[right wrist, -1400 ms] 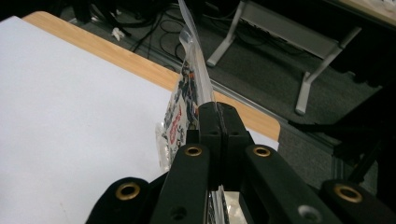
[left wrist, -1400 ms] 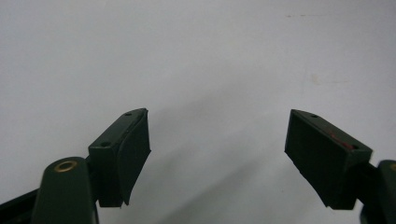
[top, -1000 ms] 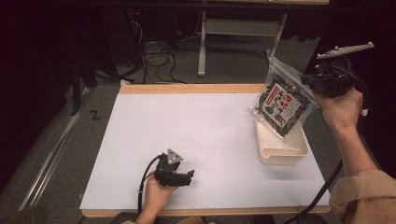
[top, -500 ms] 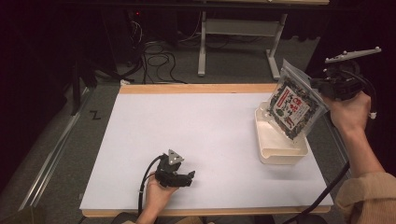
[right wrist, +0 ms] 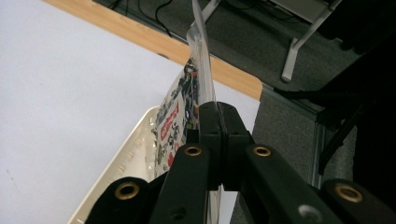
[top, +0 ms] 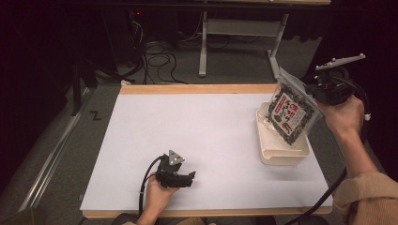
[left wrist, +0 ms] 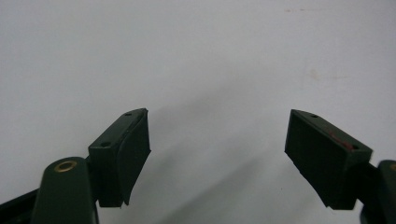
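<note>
Seemingly, bag point(top: 292, 112) hides tray's point(top: 284, 157) contents.

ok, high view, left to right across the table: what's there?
left tool resting on the white tabletop → cream tray → snack bag hanging above the tray → right tool clamped on the bag's edge

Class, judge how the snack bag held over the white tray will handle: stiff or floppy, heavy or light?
Probably light: the right hand-held gripper holds the snack bag by one edge. Likely floppy: it hangs tilted over the white tray.
</note>
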